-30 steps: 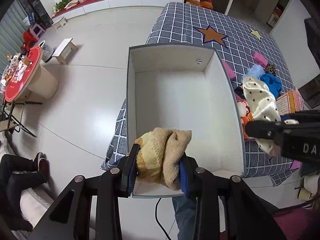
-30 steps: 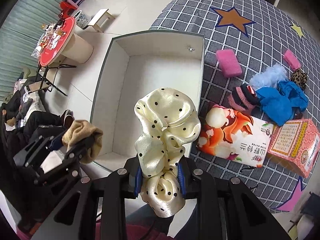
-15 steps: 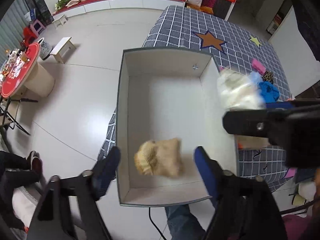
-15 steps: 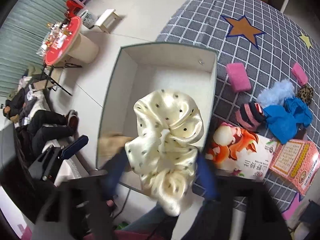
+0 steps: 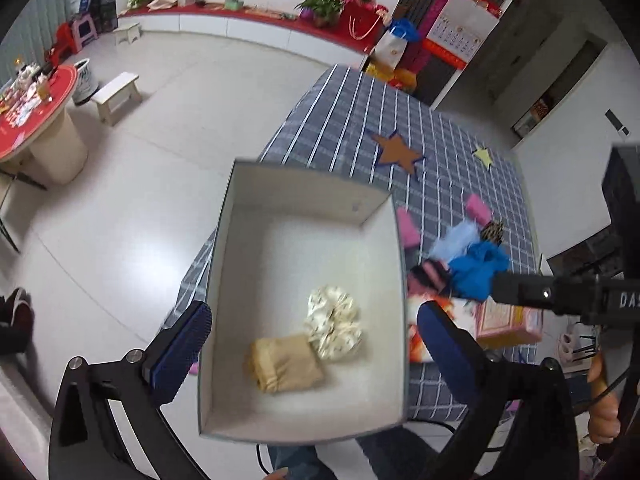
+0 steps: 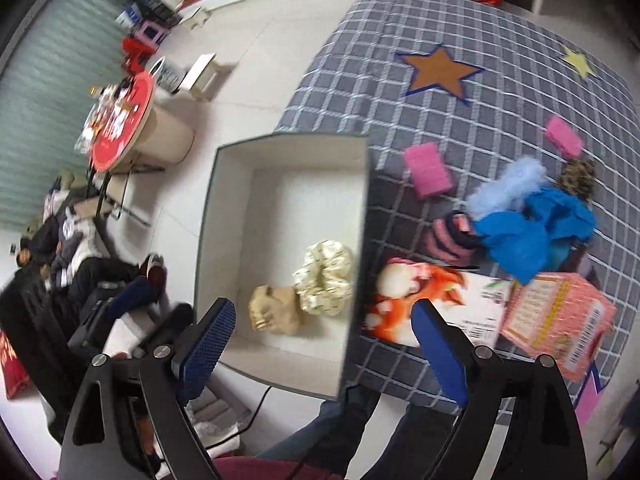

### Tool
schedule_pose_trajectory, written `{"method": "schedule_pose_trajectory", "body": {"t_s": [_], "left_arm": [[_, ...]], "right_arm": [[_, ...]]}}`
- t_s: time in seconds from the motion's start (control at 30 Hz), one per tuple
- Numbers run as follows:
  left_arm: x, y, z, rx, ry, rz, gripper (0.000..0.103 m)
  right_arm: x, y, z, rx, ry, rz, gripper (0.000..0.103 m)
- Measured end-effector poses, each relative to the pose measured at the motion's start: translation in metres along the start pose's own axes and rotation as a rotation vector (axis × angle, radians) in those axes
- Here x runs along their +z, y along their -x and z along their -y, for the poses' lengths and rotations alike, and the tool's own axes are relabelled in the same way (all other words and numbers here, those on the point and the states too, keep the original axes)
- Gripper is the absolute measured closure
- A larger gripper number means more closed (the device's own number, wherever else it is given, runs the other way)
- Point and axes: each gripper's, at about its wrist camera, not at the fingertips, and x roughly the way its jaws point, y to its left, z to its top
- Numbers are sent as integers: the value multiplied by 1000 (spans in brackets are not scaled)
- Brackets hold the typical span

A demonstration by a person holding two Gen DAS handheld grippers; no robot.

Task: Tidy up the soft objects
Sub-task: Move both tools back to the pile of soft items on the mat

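Tan knit item (image 5: 285, 362) & cream polka-dot scrunchie (image 5: 334, 327) lie touching on the floor of the white box (image 5: 244, 264), near its front wall; scrunchie sits to the right & slightly farther in. Both lie below & between the jaws of each gripper, clear of the pads. Left gripper (image 5: 316, 346): jaws spread wide, opening, nothing gripped. Right gripper (image 6: 322, 334): jaws released, nothing between the pads. Box sits at the edge of a grey checked bed (image 6: 480, 20). On the bed right of the box: blue cloth (image 6: 532, 232), pink sponges (image 6: 427, 170), printed packs (image 6: 440, 304).
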Motion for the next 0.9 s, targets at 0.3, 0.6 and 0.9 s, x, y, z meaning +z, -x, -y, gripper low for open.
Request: {"method": "schedule_pose_trajectory", "body": {"t_s": [0.3,0.6,0.9], "left_arm": [[20,-24,37,2,-19,-100,0],[31,-47,89,43,-132,-150,0],[45,-87,150,70,-291,-216,0]], "right_arm": [[6,48,79,-6,-156,79,12],[-9,76,168,-43,-340,122,12],[-39,68,250,-45,-515,88,12]]}}
